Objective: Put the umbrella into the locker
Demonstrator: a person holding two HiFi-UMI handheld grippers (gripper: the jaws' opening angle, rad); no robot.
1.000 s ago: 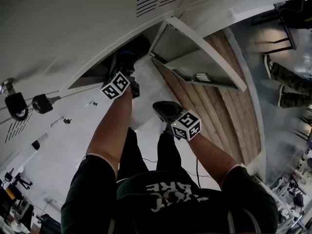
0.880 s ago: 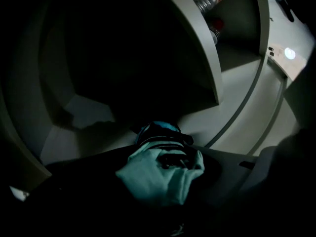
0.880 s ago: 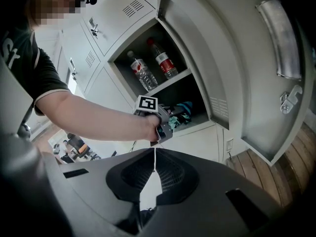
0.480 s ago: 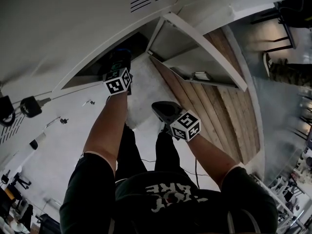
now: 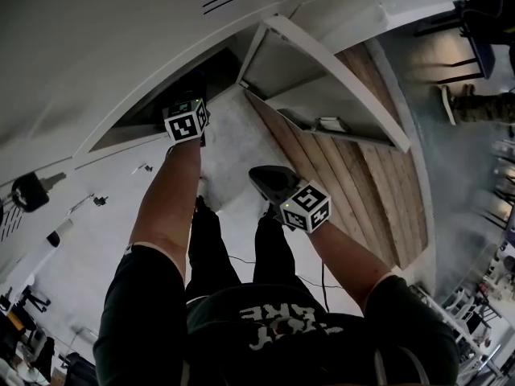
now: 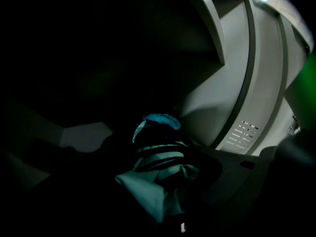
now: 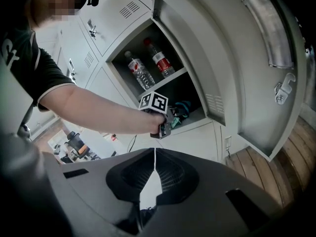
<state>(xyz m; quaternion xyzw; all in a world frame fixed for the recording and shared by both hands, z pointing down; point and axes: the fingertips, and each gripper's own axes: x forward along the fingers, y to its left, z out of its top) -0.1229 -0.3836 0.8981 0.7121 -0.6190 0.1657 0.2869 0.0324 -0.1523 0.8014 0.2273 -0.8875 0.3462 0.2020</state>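
Has pushed the left gripper (image 7: 170,118) further up to the locker (image 5: 149,117) since a second ago, and rolled it, bringing its cube (image 5: 185,121) higher in the head view, right at the edge of the dark opening, with another face turned up. Has left the right gripper (image 7: 154,154) where it was, out in front of the locker, over the wooden floor (image 5: 378,175).

Clamps the umbrella (image 6: 158,177) in the left jaws, held about half spread around the folded cloth. Along those jaws, in deep shadow: teal folds bunched close by, dark bands across them, a blue end (image 6: 158,120) pointing away into the gloom.

From the right gripper view: reaches with a bare forearm (image 7: 94,113) to the lower compartment, under the shelf (image 7: 170,79), with the umbrella's far end already inside that compartment and the left gripper at its front edge. Cannot tell whether the umbrella touches the compartment's floor.

Carries nothing in the right jaws: pressed together, with only a thin slit of light between.

Above the shelf, two bottles side by side, one clear (image 7: 136,67), one with a red label (image 7: 159,58). To the right, the door (image 7: 232,58) swung wide, a latch (image 7: 282,92) near its outer edge.
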